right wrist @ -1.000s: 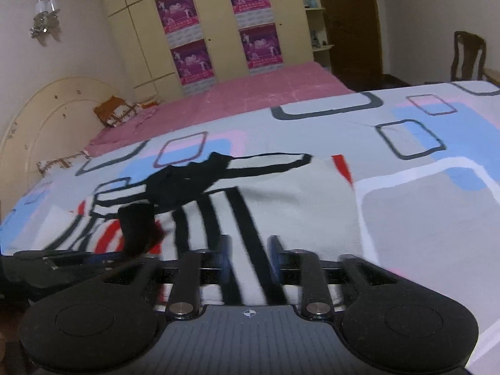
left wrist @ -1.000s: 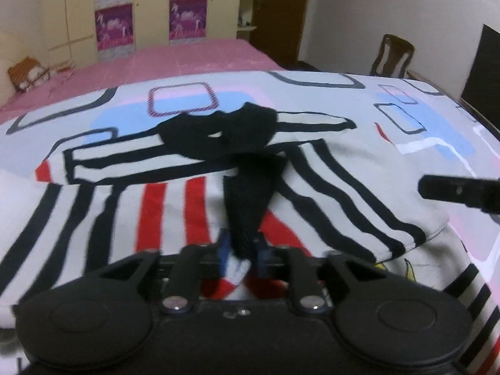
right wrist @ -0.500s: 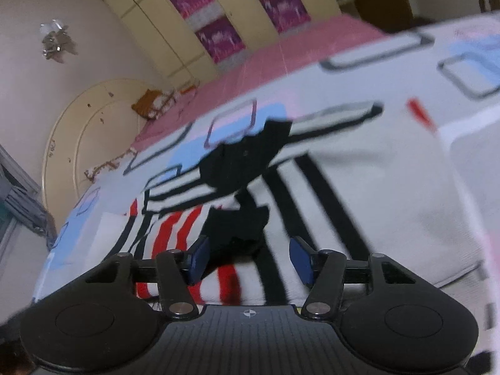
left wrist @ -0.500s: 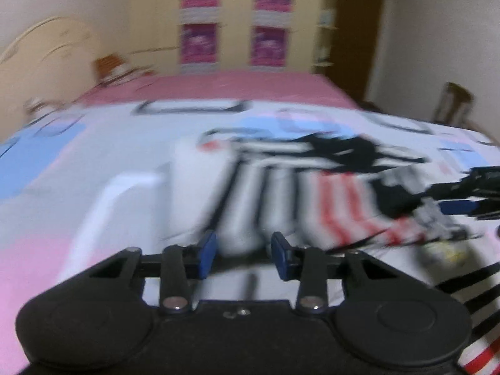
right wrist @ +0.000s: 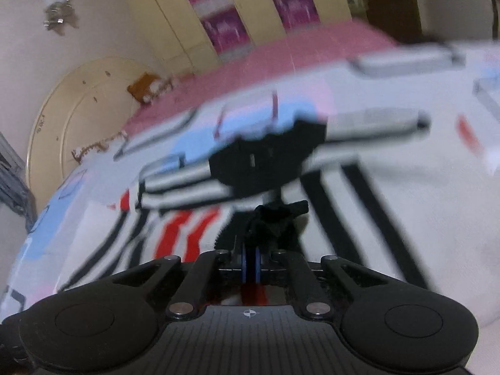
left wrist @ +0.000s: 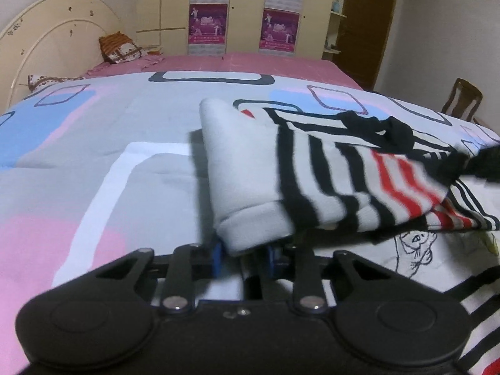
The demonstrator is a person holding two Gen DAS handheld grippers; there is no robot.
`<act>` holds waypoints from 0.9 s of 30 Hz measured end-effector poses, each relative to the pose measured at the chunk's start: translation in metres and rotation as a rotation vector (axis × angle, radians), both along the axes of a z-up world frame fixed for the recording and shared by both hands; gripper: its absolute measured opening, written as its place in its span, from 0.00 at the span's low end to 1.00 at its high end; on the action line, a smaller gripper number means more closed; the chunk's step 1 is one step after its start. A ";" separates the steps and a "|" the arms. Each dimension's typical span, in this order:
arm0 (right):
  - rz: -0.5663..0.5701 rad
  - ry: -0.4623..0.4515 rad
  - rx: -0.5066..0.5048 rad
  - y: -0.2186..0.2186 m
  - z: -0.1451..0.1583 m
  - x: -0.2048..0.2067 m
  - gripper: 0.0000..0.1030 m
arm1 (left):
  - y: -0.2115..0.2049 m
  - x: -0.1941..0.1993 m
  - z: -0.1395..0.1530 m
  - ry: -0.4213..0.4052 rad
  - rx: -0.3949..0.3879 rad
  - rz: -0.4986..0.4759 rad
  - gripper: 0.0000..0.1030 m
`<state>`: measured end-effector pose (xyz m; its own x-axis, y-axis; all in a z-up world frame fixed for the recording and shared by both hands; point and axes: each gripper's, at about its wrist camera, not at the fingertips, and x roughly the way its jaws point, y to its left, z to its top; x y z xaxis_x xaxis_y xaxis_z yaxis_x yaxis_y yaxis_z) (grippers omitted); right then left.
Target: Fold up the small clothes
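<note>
Big picture first: the bed quilt (left wrist: pixel 93 143), grey with pink and blue blocks, fills most of my left view, and the pink sheet (left wrist: pixel 250 65) runs across the upper part of the frame to the wardrobe (left wrist: pixel 243 9) behind it. On the quilt, centre to right of the frame, lies the striped top (left wrist: pixel 328 181): grey, black bars, a run of red, black collar (left wrist: pixel 384 131) toward the upper right.

My left gripper (left wrist: pixel 243 253) sits low in the centre of its frame, jaws narrow and just closing in, with the grey cuffed edge (left wrist: pixel 253 228) of the top bunched between the blue pads (left wrist: pixel 216 254). I read that as a pinch on the cloth, and the edge looks lifted off the quilt.

Over to my right gripper (right wrist: pixel 250 264), bottom centre of a smeared frame: jaws have just snapped almost fully together, and a scrap of black fabric (right wrist: pixel 272 218) sits right at the tips. Looks caught, though the blur hides just how much. The top (right wrist: pixel 343 187) spreads across the middle of that view.

So, I'd say I'm mid-fold, both edges taken. Next move wants both hands carrying together, keeping the cloth taut and level, then laying it across the body squarely so the stripes line up before I let go.
</note>
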<state>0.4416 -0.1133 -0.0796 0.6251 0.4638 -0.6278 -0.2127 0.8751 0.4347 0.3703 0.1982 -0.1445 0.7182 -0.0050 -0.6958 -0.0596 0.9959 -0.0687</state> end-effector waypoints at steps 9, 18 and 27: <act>-0.097 -0.082 -0.105 -0.060 0.026 -0.014 0.04 | -0.006 0.001 -0.002 0.008 0.011 -0.039 0.19; -0.115 -0.011 -0.107 -0.058 -0.003 -0.030 0.04 | -0.001 0.005 0.001 0.035 -0.006 -0.056 0.19; -0.196 0.029 -0.122 -0.067 -0.009 -0.035 0.25 | 0.000 -0.014 0.024 -0.020 0.030 -0.013 0.44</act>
<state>0.4066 -0.1805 -0.0882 0.6765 0.2544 -0.6911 -0.0222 0.9450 0.3262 0.3566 0.1983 -0.1207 0.7322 0.0061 -0.6810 -0.0452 0.9982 -0.0396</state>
